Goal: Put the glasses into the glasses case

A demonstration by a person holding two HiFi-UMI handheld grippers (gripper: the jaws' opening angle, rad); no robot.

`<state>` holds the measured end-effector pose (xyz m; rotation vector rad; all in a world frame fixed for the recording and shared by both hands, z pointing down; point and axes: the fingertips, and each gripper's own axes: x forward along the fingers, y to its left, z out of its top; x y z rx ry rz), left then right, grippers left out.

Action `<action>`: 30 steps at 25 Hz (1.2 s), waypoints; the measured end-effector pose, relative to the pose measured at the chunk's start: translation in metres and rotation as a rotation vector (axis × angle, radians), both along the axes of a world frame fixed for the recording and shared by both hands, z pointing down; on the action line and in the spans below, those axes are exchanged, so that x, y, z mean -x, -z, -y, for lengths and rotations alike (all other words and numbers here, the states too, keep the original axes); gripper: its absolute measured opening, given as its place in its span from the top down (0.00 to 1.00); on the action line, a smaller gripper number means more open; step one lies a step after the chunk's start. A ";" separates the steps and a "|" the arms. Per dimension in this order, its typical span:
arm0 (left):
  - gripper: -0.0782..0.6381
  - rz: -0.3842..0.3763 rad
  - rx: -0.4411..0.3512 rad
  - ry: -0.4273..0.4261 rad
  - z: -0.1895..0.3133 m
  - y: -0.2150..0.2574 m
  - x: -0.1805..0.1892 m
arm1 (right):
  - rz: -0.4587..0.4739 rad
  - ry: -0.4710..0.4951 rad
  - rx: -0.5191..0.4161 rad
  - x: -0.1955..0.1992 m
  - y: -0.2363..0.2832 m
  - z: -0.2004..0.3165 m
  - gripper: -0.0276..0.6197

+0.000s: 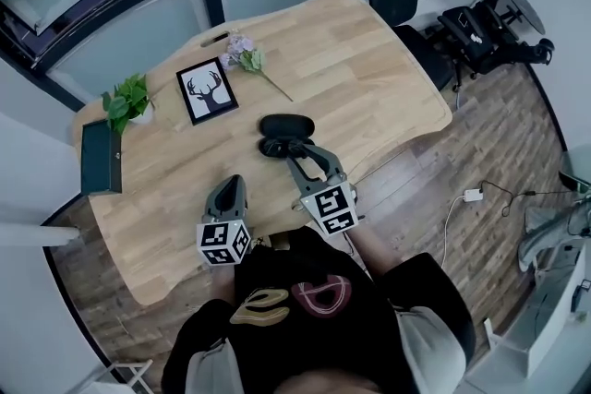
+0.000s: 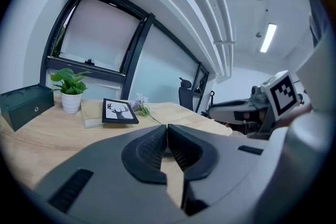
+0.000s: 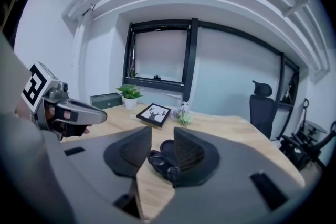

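Left gripper [image 2: 167,131] hung over the table [image 1: 369,78], jaws pressed together, nothing in them. Right gripper [image 3: 163,134] stood open and empty; just past its jaws, the glasses [image 3: 160,162] lay in the open glasses case [image 3: 167,147].

The person wears a black top [image 1: 379,291] with a looped print [image 1: 294,300] in tan and dark red, and pale grey sleeves [image 1: 432,348]. The left gripper [image 1: 231,185] and right gripper [image 1: 291,150] have smooth grey shells, black ribbed pads [image 3: 190,152] and a white cube [image 1: 331,208] (black square markers on each face).
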<state>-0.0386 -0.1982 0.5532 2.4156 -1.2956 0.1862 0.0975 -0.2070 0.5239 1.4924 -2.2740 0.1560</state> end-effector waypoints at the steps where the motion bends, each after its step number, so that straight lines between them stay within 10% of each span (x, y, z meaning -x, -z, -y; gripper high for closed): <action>1: 0.87 0.000 -0.005 -0.011 -0.002 0.001 -0.001 | 0.000 -0.015 -0.006 -0.001 0.001 -0.004 0.75; 30: 0.87 -0.022 -0.120 -0.047 -0.022 0.037 0.003 | 0.025 -0.182 -0.160 -0.004 0.021 -0.050 0.94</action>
